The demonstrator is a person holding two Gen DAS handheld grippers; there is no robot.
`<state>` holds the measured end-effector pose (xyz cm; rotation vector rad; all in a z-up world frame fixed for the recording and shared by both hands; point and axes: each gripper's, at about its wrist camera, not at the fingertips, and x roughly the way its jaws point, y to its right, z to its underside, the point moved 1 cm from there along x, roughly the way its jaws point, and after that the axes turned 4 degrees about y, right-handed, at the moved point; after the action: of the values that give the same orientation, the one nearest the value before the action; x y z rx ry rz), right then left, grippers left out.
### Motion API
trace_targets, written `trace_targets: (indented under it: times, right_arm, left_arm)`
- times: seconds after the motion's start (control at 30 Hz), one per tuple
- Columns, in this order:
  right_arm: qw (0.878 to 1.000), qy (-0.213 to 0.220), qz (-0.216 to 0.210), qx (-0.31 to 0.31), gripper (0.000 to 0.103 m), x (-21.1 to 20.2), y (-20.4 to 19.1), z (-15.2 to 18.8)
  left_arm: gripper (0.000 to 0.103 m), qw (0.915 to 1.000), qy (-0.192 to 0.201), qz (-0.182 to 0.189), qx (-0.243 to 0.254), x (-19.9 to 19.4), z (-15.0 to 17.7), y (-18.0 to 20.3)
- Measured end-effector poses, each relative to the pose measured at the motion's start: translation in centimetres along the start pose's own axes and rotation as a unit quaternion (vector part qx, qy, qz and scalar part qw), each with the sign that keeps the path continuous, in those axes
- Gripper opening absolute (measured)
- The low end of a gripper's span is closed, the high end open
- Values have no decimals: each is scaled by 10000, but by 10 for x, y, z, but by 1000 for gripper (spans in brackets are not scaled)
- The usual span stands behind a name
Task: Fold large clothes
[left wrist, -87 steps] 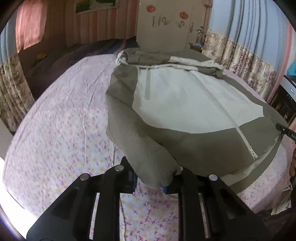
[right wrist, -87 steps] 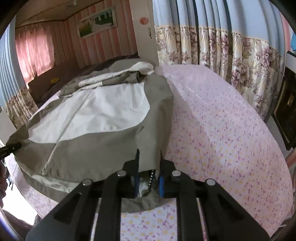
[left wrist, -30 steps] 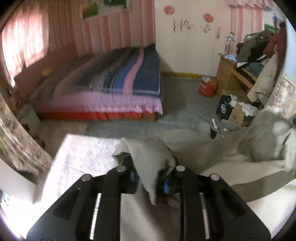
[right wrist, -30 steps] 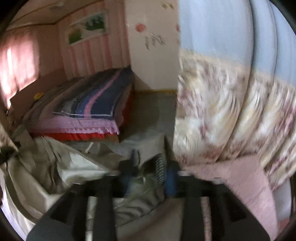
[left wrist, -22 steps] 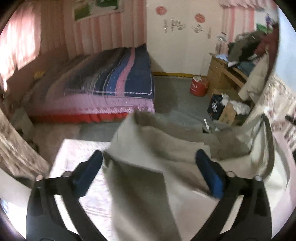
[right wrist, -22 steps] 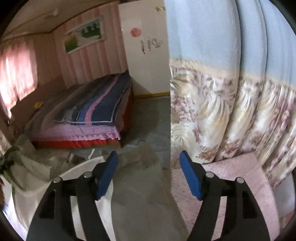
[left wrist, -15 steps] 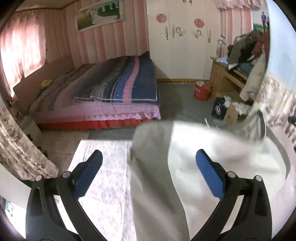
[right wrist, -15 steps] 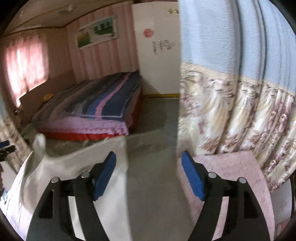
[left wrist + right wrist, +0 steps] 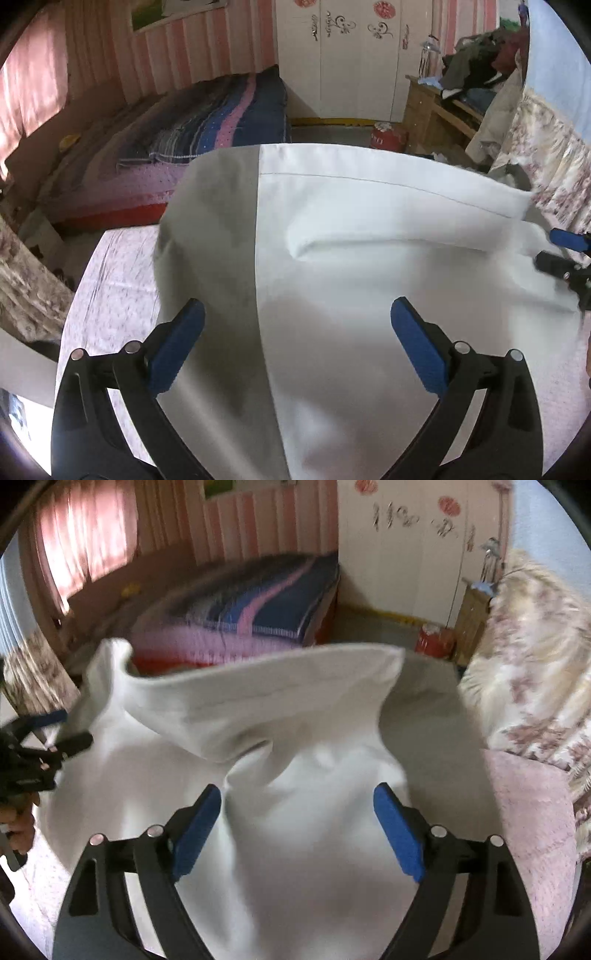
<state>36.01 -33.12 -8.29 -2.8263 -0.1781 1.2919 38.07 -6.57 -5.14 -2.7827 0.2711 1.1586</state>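
A large white and olive-grey jacket (image 9: 369, 258) lies folded over on the pink flowered sheet (image 9: 110, 280), its white back panel up and a grey band along its left side. My left gripper (image 9: 295, 343) is open and empty just above its near part. The jacket (image 9: 295, 757) fills the right wrist view too, with a loose fold across its far part. My right gripper (image 9: 297, 830) is open and empty above it. Each gripper shows at the edge of the other's view: the right one (image 9: 565, 258) and the left one (image 9: 40, 746).
A bed with a striped blue and pink blanket (image 9: 207, 118) stands across the grey floor. A white wardrobe (image 9: 351, 59), a red container (image 9: 384, 136) and a cluttered wooden desk (image 9: 443, 103) are at the back. Flowered curtains (image 9: 535, 672) hang on the right.
Both grippers carried the jacket's hem up and over towards its collar end, then opened and let go. The jacket has since settled flatter on the sheet, folded in half.
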Motion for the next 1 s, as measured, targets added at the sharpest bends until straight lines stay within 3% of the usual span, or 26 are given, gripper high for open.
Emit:
trace_targets:
  times: [0.13, 0.3, 0.4, 0.53, 0.67, 0.73, 0.8, 0.9, 1.0]
  right_arm:
    - [9996, -215, 159, 128, 88, 41, 8, -14]
    - [9902, 265, 1033, 902, 89, 68, 54, -38]
    - [9854, 288, 940, 1392, 89, 79, 79, -37]
    - [9845, 285, 1047, 1381, 89, 86, 96, -33]
    - [9811, 207, 1429, 1291, 89, 73, 121, -29]
    - [9857, 143, 1163, 1212, 89, 57, 130, -26]
    - [9893, 250, 1041, 988, 89, 31, 137, -17]
    - [9922, 483, 887, 727, 89, -18, 140, 21]
    - [9935, 707, 524, 717, 89, -63, 142, 69]
  left_arm:
    - [100, 9997, 77, -246, 49, 24, -9, -6]
    - [100, 9965, 346, -765, -36, 56, -19, -24]
    - [100, 9945, 396, -969, 28, 71, -25, -34]
    - [100, 9895, 328, -1404, 76, 91, -35, -49]
    - [100, 9815, 181, -1905, 61, 103, -40, -69]
    - [100, 9857, 212, -1662, -186, 89, -38, -83]
    - [100, 9880, 386, -1493, -114, 64, -33, -87]
    - [100, 9815, 718, -1722, 430, 14, -9, -79]
    - [100, 9856, 886, -1412, 293, -35, 28, -78]
